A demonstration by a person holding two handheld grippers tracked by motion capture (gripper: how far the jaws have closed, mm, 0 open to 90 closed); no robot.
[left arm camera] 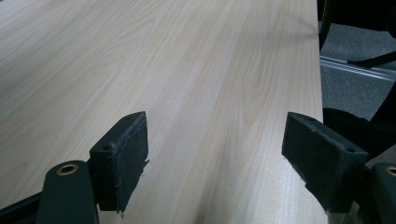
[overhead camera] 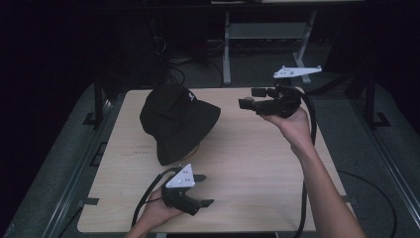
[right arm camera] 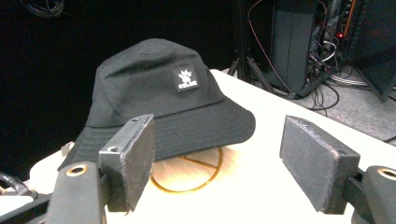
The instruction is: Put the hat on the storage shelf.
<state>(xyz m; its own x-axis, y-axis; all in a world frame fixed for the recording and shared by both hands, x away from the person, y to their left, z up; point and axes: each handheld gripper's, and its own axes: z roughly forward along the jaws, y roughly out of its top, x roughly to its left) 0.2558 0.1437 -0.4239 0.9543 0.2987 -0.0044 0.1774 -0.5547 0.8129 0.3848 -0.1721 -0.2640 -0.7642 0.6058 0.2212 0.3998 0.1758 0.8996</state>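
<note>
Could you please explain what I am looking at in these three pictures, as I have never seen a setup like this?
No robot arm is involved: a person stands at a wooden table and holds a hand-operated two-jaw gripper in each hand. The high view looks down from above the person's side. In it the left gripper is low near the table's front edge, and the right gripper is raised at the far right. Each of the other two pictures comes from a camera riding on one gripper, looking along its black jaws. Both grippers are open and hold nothing. On the table lies a black bucket hat with a small white-on-black label; it rests on a thin round ring, partly visible under the brim.
</note>
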